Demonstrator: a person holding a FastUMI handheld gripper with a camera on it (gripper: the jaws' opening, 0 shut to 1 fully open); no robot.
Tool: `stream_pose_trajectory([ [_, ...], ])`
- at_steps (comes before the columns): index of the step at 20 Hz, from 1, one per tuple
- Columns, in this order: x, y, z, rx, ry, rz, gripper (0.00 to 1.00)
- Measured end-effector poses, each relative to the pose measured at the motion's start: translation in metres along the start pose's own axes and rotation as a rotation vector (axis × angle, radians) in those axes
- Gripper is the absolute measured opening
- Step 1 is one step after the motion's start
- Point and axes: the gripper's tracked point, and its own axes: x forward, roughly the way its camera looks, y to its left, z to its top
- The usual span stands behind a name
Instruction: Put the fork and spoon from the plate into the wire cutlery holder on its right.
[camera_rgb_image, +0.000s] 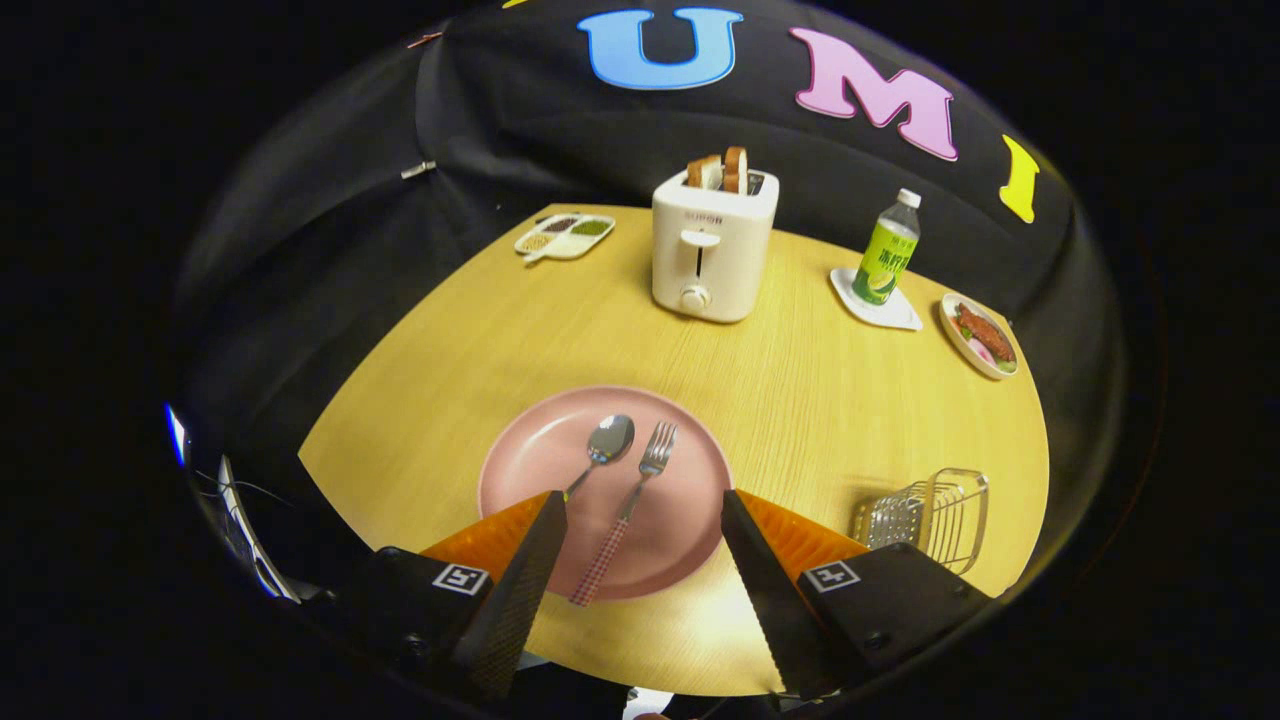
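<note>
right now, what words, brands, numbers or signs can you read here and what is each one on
No text reads clearly enough to quote.
toaster: small brand mark on its front, too blurred.
bottle: print on its green label, too small.
tool: open, fork handle between its fingers over the plate; square marker patterns on it, no words.

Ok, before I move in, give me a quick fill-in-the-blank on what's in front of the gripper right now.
1. The spoon and fork lie side by side on the pink ____.
2. The gripper is ____, its fingers spread either side of the fork's handle, touching neither utensil.
3. The wire cutlery holder stands on the wooden table to the ____ of the plate.
4. Two slices of bread stick out of the white ____ beyond the plate.

Missing words: plate; open; right; toaster
</note>
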Motion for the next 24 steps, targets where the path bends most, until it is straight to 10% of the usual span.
stream_pose_trajectory([
  [10,0.049,0.013,-0.04,-0.045,0.212,0.008,0.92],
  [24,0.052,0.002,-0.062,0.066,0.367,0.016,0.12],
])
